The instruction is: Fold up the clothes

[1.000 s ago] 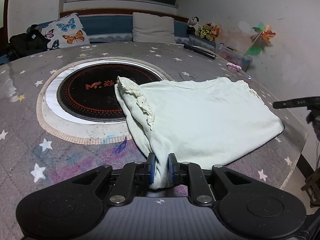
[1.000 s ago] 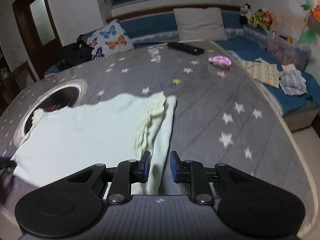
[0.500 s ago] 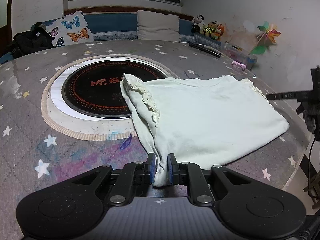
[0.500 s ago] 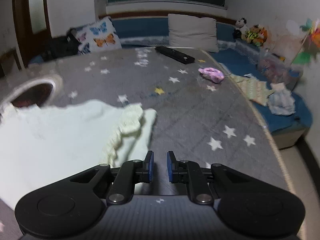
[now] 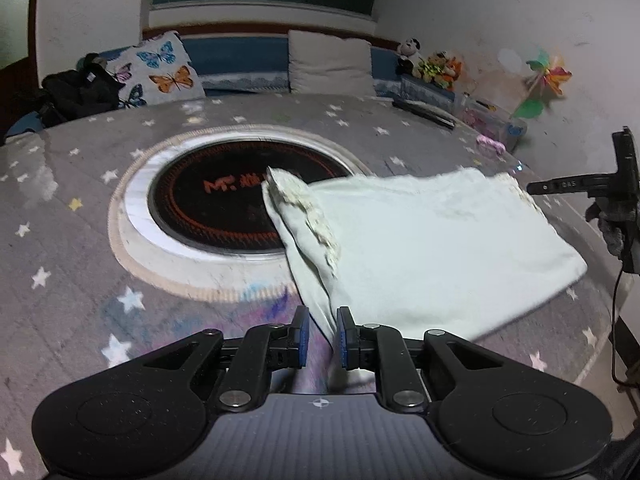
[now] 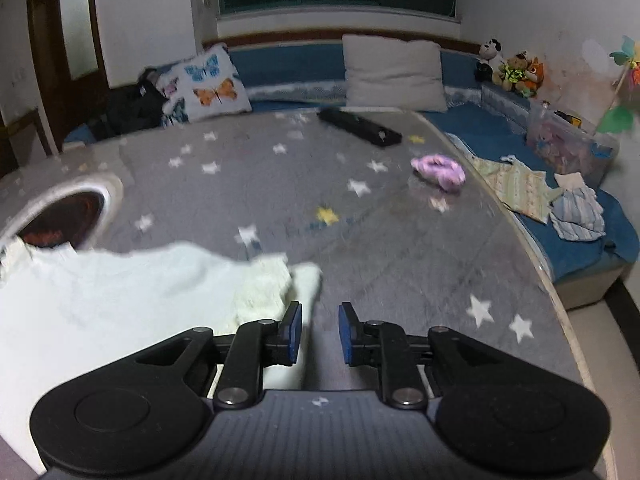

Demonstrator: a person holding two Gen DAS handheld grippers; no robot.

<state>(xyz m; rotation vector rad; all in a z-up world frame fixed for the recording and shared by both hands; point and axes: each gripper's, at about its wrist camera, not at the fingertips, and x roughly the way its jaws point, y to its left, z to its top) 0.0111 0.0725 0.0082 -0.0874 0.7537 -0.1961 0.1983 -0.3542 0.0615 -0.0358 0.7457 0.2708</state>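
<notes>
Currently the pale mint-white cotton top with frilled lace sleeves point(image 5: 420, 240) lies flat on the grey star-print tablecloth point(image 5: 80, 248), sleeves turned in, its far-left corner overlapping the round black induction hob with white ring point(image 5: 208, 200) set in the table. Left gripper point(image 5: 319, 334) has its blue pads spread a little, near hem corner of the top running between them and touching the right pad only, so it is not pinched. Right gripper point(image 6: 319, 330) is also spread, nothing between its pads, hovering just right of the top's frilled edge point(image 6: 264, 292); in the left view it shows as a black bar at far right. Scene fits either a release after laying a fold or a reach to take the near hem for another fold; cannot settle which. Either way, doing it well means keeping both ends level so the near hem stays straight, taking all layers if gripping, keeping the frill tucked in, and not dragging cloth further onto the hob. Thin soft fabric will likely slip and bunch if pulled from one side. Writing: orange "MF" plus unreadable characters on the hob; white lettering on the right gripper bar, roughly "DAS", too small to be sure. Pink scrunchie-like bundle point(image 6: 439, 168) and black remote-like bar point(image 6: 360, 126) lie far on the table, no readable labels.
</notes>
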